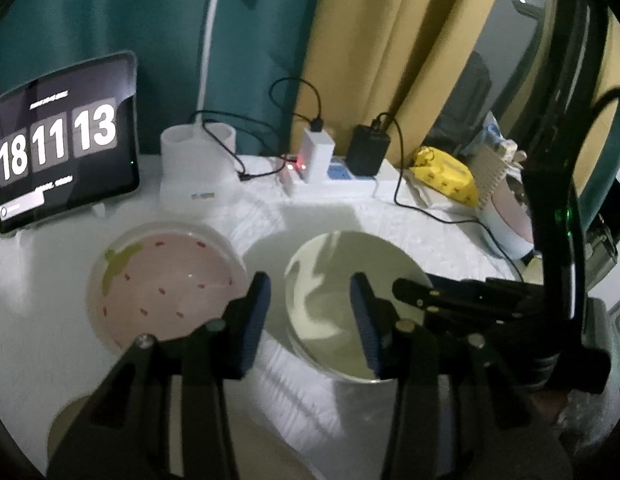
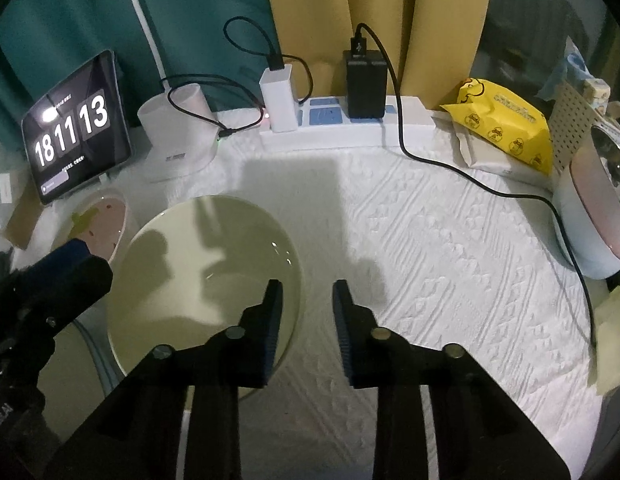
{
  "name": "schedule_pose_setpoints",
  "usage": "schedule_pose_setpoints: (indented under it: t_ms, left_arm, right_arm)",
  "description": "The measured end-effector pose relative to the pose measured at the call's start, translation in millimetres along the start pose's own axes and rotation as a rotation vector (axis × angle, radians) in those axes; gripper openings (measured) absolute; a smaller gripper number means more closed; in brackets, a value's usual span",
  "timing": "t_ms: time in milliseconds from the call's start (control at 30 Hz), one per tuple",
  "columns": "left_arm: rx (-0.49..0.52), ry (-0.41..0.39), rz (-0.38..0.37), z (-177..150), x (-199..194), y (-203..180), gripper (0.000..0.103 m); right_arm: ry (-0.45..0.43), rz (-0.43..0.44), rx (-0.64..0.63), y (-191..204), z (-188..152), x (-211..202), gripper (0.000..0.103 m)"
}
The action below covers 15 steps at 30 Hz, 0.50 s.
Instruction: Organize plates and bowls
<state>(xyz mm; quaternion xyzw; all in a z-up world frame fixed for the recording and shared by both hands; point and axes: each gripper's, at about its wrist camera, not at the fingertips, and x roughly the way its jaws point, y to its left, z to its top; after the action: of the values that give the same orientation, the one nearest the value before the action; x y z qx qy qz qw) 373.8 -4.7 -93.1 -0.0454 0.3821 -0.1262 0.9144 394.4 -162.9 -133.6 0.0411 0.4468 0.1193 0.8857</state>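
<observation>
**Hovering over two dishes on the white cloth**

Sitting side by side on a white textured cloth (image 2: 449, 248) are the two dishes: a pale green plate (image 2: 182, 272) and, to its left, a pink bowl (image 1: 166, 276) with red flecks and a green leaf mark. They are lying near each other without touching, as the left wrist view is showing.

Hanging over the gap between them is the left gripper (image 1: 310, 320), its jaws standing partly apart — the left finger is over the pink bowl's right rim and the right finger is over the plate's inner surface. Nothing is being pinched between the pads; whether either finger is touching a dish, I cannot tell.

The right gripper (image 2: 306, 328) is pointing down at the plate's right edge with a narrow gap between its jaws. Its left finger is overlapping the plate's rim while the right finger is standing over bare cloth, so the rim is lying about between them — the pads are not visibly pressing on it.

At the back, a tablet (image 2: 76, 128) showing a flip clock is leaning upright, beside a white cup-shaped holder (image 2: 178, 140), a power strip (image 2: 341, 128) carrying a white charger and a black one, and a yellow packet (image 2: 505, 124) to the right.
</observation>
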Motion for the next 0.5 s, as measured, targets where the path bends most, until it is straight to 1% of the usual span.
schedule_pose_setpoints:
  t_ms: [100, 200, 300, 367, 433, 500]
  left_arm:
    - [0.011, 0.041, 0.017, -0.5, 11.0, -2.3, 0.040]
    - [0.024, 0.071, 0.067, -2.1, 20.6, -3.9, 0.040]
    - [0.023, 0.115, 0.084, -4.8, 31.9, -2.1, 0.040]
    - [0.049, 0.113, 0.100, -5.6, 34.6, -5.2, 0.040]
    - [0.054, 0.122, 0.094, -5.2, 37.3, -7.3, 0.040]
    - [0.057, 0.154, 0.079, -6.8, 44.6, -9.9, 0.040]
  right_arm:
    - [0.006, 0.010, -0.002, 0.6, -0.1, 0.9, 0.022]
    - [0.011, 0.012, -0.007, 2.3, -0.4, 1.8, 0.021]
    - [0.014, 0.019, -0.008, 3.0, 0.0, 2.8, 0.020]
    - [0.017, 0.024, -0.012, 3.4, 0.6, 3.9, 0.018]
    - [0.023, 0.031, -0.019, 4.9, 0.6, 5.2, 0.015]
    - [0.023, 0.026, -0.024, 6.3, 0.8, 5.9, 0.015]
